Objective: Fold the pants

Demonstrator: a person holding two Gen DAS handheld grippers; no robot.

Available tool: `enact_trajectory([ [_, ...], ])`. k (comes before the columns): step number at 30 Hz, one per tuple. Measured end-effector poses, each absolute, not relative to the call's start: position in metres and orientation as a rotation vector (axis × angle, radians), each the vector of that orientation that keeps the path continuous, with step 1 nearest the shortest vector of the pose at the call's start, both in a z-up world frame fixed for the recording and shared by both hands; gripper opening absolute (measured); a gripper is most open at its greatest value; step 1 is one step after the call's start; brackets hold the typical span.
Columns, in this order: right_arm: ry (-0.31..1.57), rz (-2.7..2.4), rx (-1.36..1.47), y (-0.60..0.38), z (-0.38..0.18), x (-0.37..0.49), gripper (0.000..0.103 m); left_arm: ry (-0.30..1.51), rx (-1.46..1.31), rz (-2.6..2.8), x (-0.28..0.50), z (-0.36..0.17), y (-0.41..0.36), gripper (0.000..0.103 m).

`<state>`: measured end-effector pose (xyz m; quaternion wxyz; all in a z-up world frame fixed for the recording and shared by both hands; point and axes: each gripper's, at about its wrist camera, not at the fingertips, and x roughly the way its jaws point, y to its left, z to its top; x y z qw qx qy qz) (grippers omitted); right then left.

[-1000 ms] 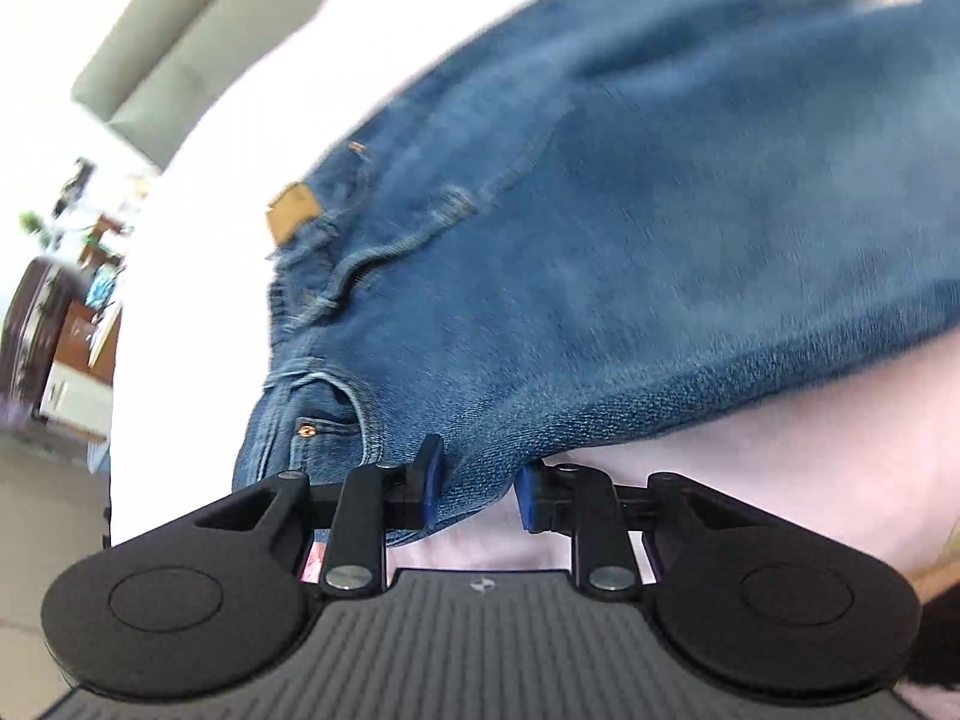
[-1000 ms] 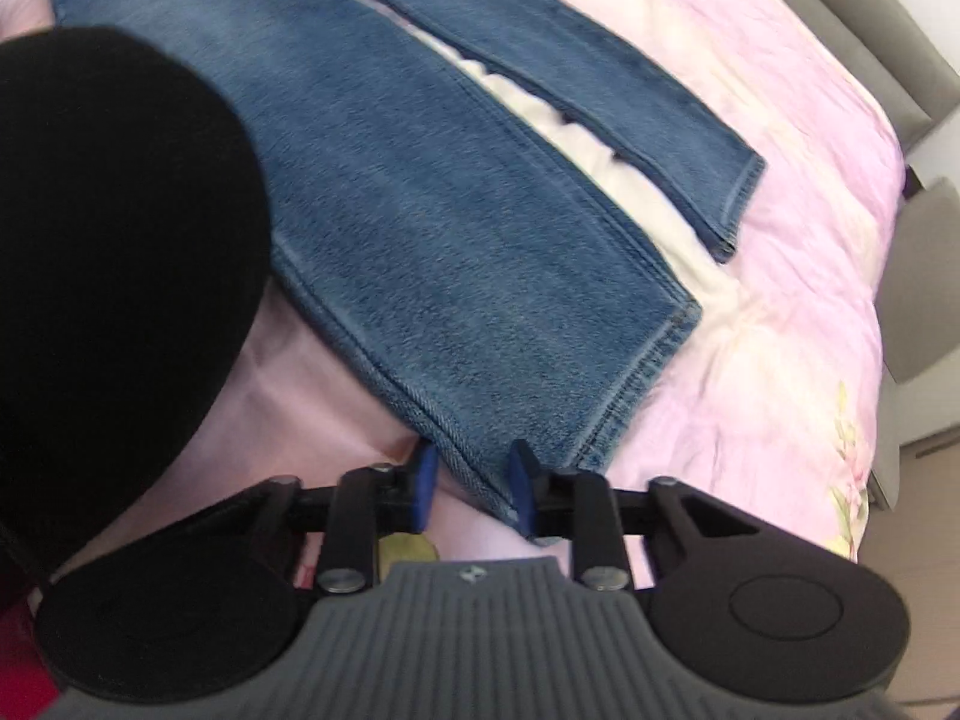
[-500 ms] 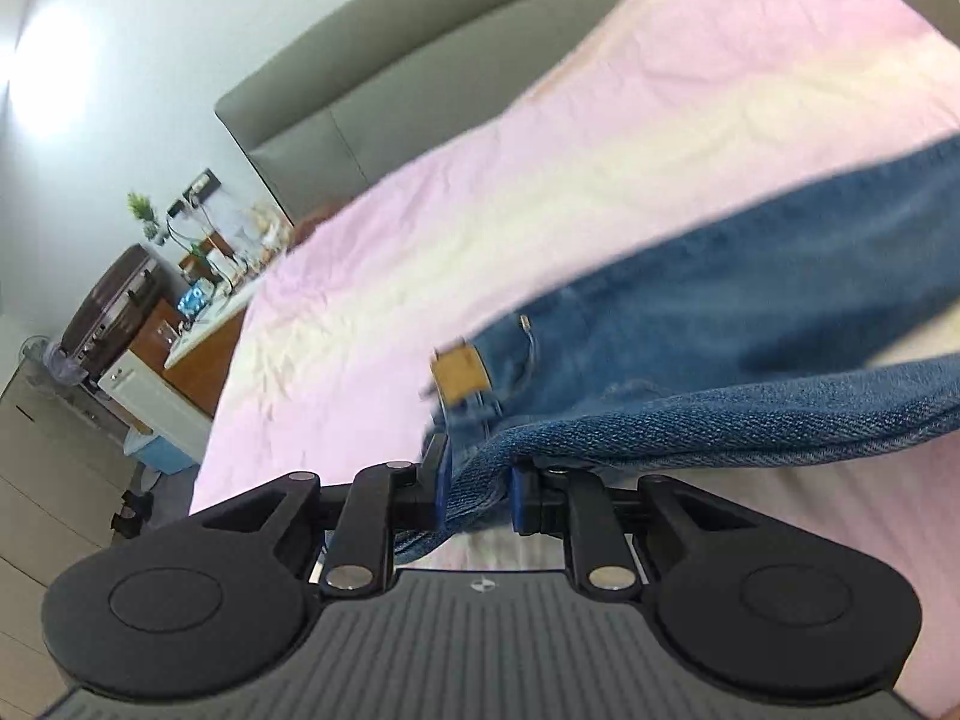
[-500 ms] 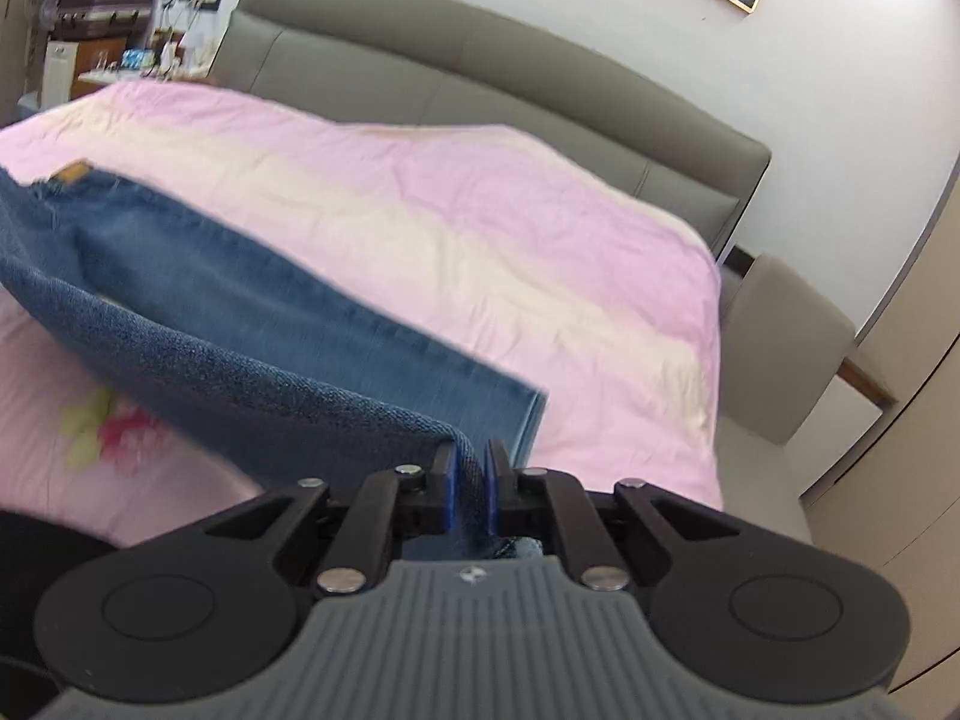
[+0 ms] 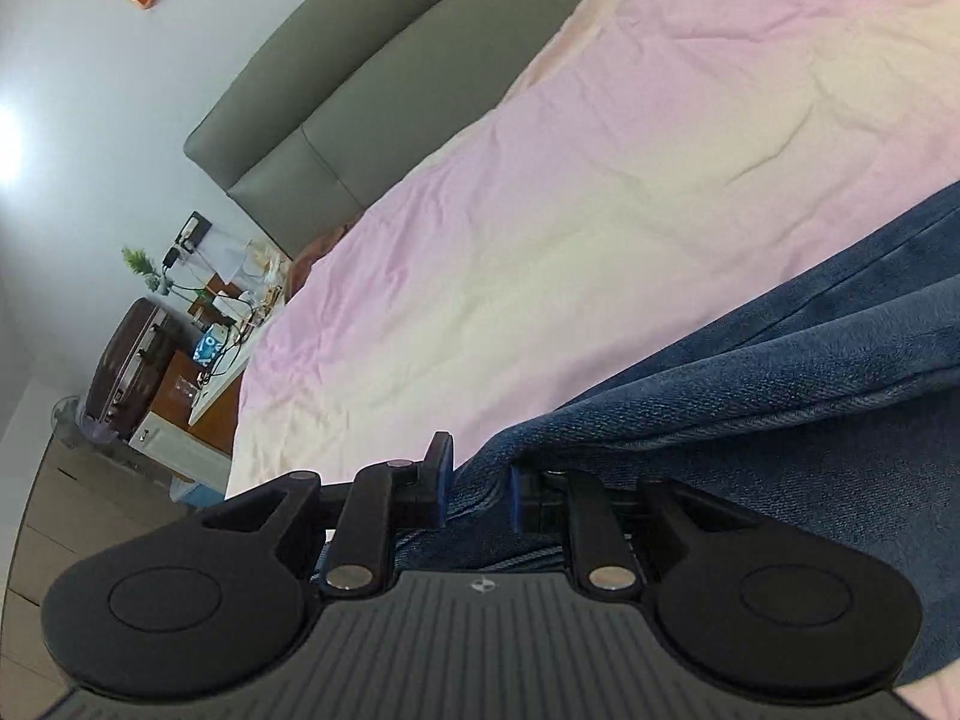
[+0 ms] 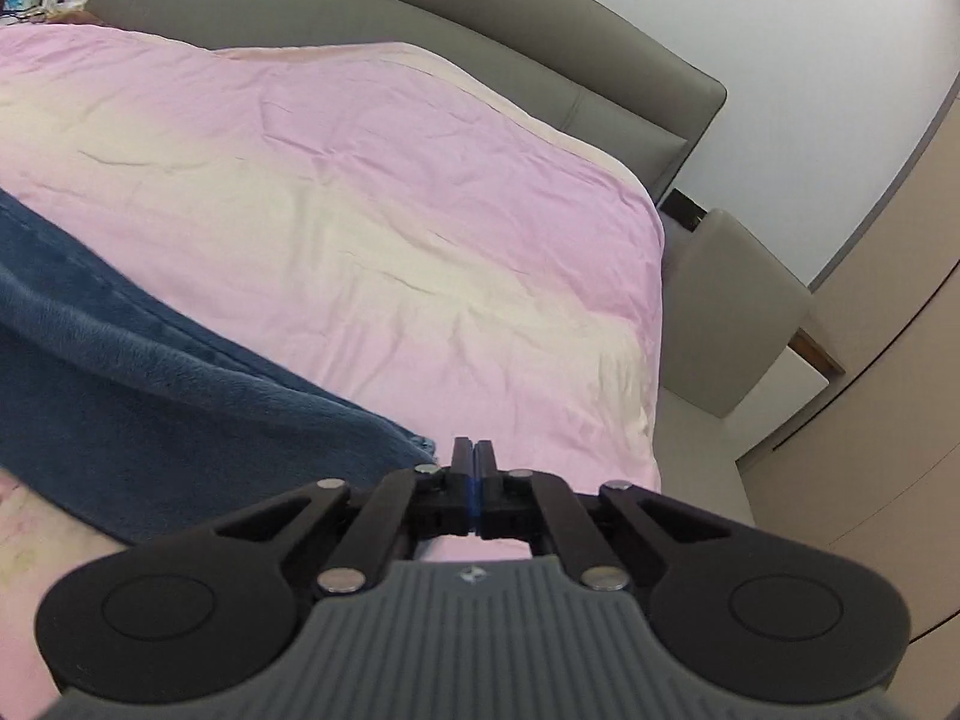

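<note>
The blue jeans point(image 5: 750, 384) lie on the pink and cream bed cover and run off to the right in the left wrist view. My left gripper point(image 5: 477, 489) is shut on a bunched fold of the jeans at the waist end. In the right wrist view the jeans point(image 6: 150, 396) fill the lower left, their leg end reaching just left of my right gripper point(image 6: 473, 474). Its jaws are pressed together. I cannot tell whether denim is pinched between them.
The bed cover point(image 6: 390, 210) stretches ahead to a grey headboard point(image 6: 540, 60). A grey bedside unit point(image 6: 738, 312) and beige wardrobe doors point(image 6: 888, 360) stand right of the bed. A cluttered nightstand point(image 5: 210, 324) and a dark suitcase point(image 5: 126, 372) stand at the left.
Both grippers closed on the jeans' near edge, lifted it and carried it across toward the headboard side. The views swung up from the denim to the bed and the headboard.
</note>
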<state>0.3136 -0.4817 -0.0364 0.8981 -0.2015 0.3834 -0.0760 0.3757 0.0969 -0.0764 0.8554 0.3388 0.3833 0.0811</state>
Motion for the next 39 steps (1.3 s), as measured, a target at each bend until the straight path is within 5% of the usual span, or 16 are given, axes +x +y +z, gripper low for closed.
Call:
enact_trajectory([
  [8, 0.971, 0.001, -0.325, -0.494, -0.107, 0.387, 0.0, 0.939, 0.722, 0.186, 0.431, -0.152, 0.108, 0.021],
  [10, 1.0, 0.018, -0.282, -0.494, -0.123, 0.396, 0.011, 0.947, 0.743, 0.177, 0.433, -0.163, 0.109, 0.02],
  [12, 0.994, 0.011, -0.206, -0.501, -0.133, 0.407, 0.037, 0.956, 0.75, 0.173, 0.435, -0.171, 0.107, 0.02],
  [18, 0.972, 0.011, 0.025, -0.521, -0.157, 0.446, 0.055, 0.958, 0.747, 0.186, 0.438, -0.183, 0.104, 0.02],
  [20, 0.978, -0.011, 0.072, -0.522, -0.168, 0.45, 0.05, 0.958, 0.745, 0.198, 0.437, -0.181, 0.101, 0.02],
  [21, 0.963, -0.001, 0.092, -0.521, -0.17, 0.448, 0.033, 0.96, 0.743, 0.202, 0.436, -0.179, 0.102, 0.02],
  [23, 0.897, -0.031, 0.049, -0.515, -0.167, 0.44, 0.023, 0.959, 0.73, 0.21, 0.435, -0.172, 0.1, 0.02],
  [28, 0.778, -0.067, -0.001, -0.501, -0.137, 0.389, 0.012, 0.924, 0.69, 0.245, 0.422, -0.147, 0.098, 0.02],
  [39, 0.774, -0.218, 0.053, -0.511, -0.083, 0.334, 0.007, 0.885, 0.693, 0.237, 0.43, -0.103, 0.082, 0.02],
])
